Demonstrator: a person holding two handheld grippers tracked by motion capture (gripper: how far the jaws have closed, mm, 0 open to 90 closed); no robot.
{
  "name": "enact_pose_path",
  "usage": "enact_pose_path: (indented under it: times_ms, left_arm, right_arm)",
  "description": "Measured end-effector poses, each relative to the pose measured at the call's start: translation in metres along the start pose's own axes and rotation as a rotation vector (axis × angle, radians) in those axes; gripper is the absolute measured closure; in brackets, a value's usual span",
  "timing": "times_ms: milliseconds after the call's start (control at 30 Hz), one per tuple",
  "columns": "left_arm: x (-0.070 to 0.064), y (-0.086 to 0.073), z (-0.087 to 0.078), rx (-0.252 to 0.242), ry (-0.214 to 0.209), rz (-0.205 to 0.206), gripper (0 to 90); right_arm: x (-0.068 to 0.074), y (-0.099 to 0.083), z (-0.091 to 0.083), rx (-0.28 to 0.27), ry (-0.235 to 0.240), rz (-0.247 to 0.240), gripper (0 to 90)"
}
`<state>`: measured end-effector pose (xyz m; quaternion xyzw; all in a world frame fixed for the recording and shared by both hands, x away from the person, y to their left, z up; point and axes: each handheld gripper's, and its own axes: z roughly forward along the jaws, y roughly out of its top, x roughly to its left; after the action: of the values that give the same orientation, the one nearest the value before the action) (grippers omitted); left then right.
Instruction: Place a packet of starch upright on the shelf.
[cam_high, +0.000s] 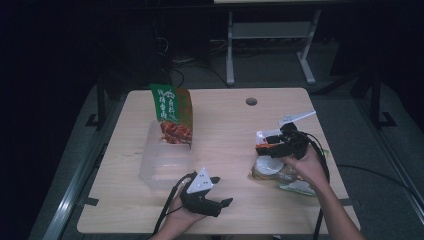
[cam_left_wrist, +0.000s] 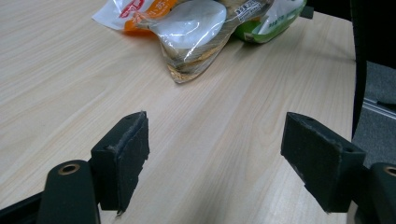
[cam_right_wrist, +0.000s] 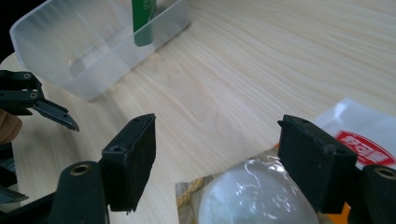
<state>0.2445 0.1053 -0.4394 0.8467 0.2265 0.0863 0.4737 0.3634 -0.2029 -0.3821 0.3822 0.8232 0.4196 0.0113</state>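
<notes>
Clear snack packet (cam_right_wrist: 261, 196), red logo unreadable | right gripper (cam_right_wrist: 217, 154) jaws wide, astride it | left gripper (cam_left_wrist: 215, 154) jaws wide, empty

High view dim, surroundings black | table (cam_high: 225, 125) evenly lit | gripper views brighter, sharp | glare on plastic bag (cam_left_wrist: 196, 23)

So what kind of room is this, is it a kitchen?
Probably not a kitchen: more likely a lab or office workroom. The wooden desk has a cable hole, there are cables on the grey floor, and another desk's metal legs stand behind. Snack packets lie under the right gripper.
</notes>
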Motion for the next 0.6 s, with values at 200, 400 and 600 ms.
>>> enact_pose_path:
  times_ms: [200, 400, 600]
  left_arm:
    - [-0.003, 0.007, 0.010, 0.013, -0.017, 0.006, 27.2]
    - [-0.004, 0.012, 0.020, 0.037, -0.008, 0.024, 32.2]
    - [0.005, 0.022, 0.029, 0.028, -0.004, -0.002, 37.8]
  right_arm:
    - [-0.010, -0.010, -0.016, 0.018, -0.078, 0.027, 29.5]
    - [-0.023, -0.022, -0.027, 0.035, -0.125, 0.070, 29.3]
    - [-0.028, -0.029, -0.034, 0.046, -0.130, 0.095, 29.1]
